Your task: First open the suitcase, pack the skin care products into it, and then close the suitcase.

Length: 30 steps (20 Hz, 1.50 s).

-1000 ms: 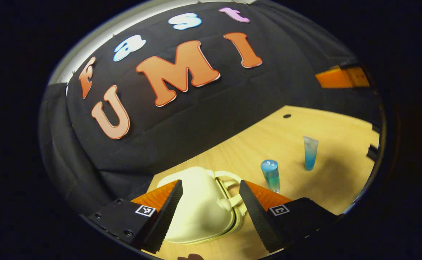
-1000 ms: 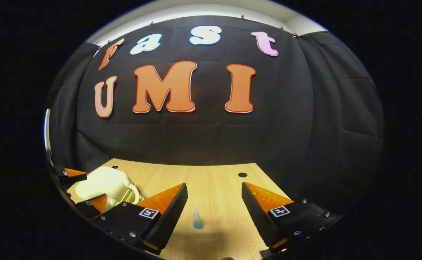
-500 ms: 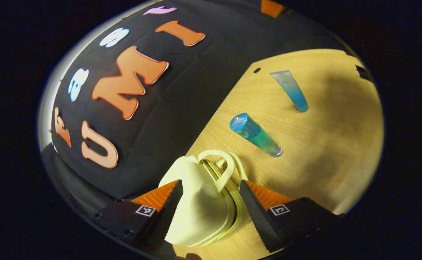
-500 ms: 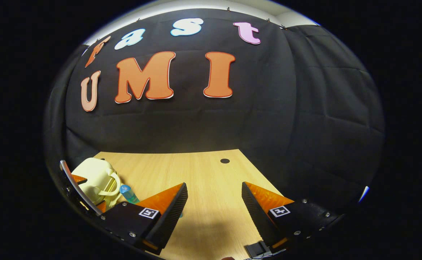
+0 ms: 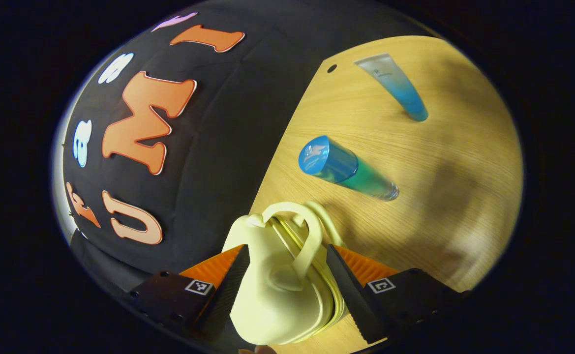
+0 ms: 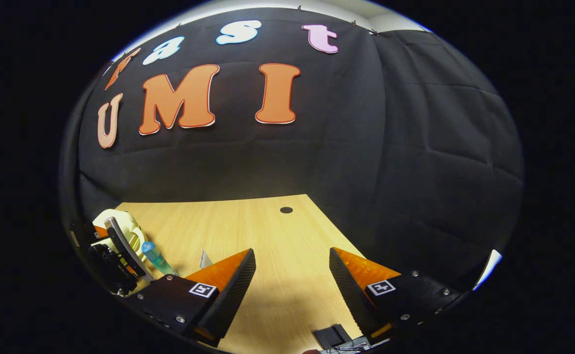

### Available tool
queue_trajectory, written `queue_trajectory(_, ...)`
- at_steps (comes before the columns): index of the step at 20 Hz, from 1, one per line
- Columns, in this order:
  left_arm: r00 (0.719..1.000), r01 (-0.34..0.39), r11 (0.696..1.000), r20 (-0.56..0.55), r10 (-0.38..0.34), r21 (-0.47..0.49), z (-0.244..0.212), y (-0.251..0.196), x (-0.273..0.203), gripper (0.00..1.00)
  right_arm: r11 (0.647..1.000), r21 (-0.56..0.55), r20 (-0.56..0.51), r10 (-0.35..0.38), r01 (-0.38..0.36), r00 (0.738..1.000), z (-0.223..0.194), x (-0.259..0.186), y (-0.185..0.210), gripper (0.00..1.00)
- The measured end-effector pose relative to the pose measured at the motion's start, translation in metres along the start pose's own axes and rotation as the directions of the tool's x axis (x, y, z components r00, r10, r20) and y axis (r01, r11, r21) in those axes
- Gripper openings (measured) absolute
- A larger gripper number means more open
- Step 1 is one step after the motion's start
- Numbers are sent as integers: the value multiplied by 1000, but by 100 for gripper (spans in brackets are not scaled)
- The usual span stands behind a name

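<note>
Standing closed on the bench point(image 5: 444, 162), the cream suitcase point(image 5: 277, 290) sits between the left hand-held gripper point(image 5: 287, 275)'s spread fingers; the right hand-held gripper point(image 6: 292, 275) gapes apart.

Suitcase point(image 5: 277, 290) on table point(image 5: 454, 196), bottle point(image 5: 346, 169) and tube point(image 5: 395, 88) beyond.

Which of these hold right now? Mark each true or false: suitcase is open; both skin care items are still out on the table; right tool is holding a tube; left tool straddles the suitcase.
1. The suitcase is open. False: its two shells sit together, closed.
2. The blue-capped bottle and the blue tube stand on the table, outside the suitcase. True.
3. The right tool holds a tube. False: it is open with bare table between its fingers.
4. The left tool is open, with the suitcase between its fingers. True.
</note>
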<state>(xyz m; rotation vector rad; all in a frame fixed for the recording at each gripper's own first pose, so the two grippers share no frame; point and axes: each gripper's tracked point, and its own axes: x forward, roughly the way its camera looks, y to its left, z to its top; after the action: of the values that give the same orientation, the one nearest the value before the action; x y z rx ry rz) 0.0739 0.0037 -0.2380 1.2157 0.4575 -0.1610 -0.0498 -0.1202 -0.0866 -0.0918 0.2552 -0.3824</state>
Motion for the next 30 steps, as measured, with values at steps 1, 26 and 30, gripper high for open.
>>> queue_trajectory(1,1000,3,1000,-15,-3,-2,-2,-1,3,98,1000,-1,1,-7,7,1000,1,1,-2,95)
queue_trajectory(26,966,253,924,20,-259,-288,12,7,2,1,989,-111,80,103,-94,991,44,13,62,95)
queue_trajectory(30,960,281,884,106,-261,-374,17,33,-7,1,987,-100,89,138,-129,987,53,11,102,96)
